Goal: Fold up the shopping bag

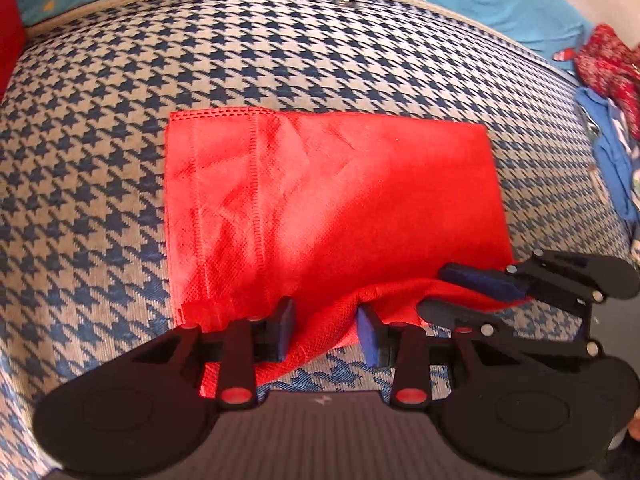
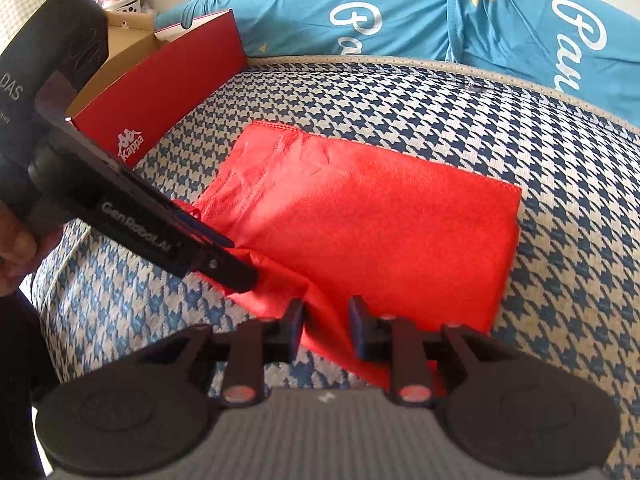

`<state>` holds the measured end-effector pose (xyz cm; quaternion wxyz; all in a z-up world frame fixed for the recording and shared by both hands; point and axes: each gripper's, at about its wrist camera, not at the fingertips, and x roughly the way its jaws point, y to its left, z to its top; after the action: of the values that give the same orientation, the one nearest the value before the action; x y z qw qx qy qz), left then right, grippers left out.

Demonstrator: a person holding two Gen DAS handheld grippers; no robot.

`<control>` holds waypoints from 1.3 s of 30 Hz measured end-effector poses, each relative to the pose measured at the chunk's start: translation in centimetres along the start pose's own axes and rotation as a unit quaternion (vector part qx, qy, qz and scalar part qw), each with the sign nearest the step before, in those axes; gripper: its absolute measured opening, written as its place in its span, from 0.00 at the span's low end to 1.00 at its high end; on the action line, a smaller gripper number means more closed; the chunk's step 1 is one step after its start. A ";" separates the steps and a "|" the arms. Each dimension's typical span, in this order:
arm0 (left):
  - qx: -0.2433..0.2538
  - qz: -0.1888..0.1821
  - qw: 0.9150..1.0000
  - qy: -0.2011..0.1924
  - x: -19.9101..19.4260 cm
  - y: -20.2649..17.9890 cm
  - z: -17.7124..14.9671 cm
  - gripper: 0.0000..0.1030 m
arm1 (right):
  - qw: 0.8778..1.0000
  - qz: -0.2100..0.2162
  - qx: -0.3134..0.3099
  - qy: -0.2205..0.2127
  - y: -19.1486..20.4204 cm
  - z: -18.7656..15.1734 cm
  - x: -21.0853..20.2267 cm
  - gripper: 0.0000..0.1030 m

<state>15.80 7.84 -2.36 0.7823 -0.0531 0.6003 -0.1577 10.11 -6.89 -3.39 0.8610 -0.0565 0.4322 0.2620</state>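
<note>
Checked cushion (image 1: pixel 100 128) fills frame; red bag (image 1: pixel 340 184) flat at centre, already doubled. Thin, soft, light fabric, creases easily, so take by near edge/corners. Left gripper (image 1: pixel 326 332) narrow, cloth between pads; right gripper (image 2: pixel 326 326) narrow, near corner between pads. Grip unclear on both.

Red shopping bag (image 1: pixel 340 200): 1
Grippers: 2, left gripper (image 1: pixel 326 334) and right gripper (image 2: pixel 326 326)
Red shoebox (image 2: pixel 160 92): 1
Blue printed pillows (image 2: pixel 360 12): 2
Houndstooth cover (image 1: pixel 120 120): 1
</note>
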 end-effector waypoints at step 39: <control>0.041 -0.099 0.992 0.066 1.5 3.0 3.1 0.34 | 0.993 0.014 -0.104 -0.047 1.9 -0.3 0.8 0.06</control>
<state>19.65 9.87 -3.74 0.7230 -0.0697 0.6354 -0.2619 9.31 -5.10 -3.96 0.8660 -0.1272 0.3624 0.3201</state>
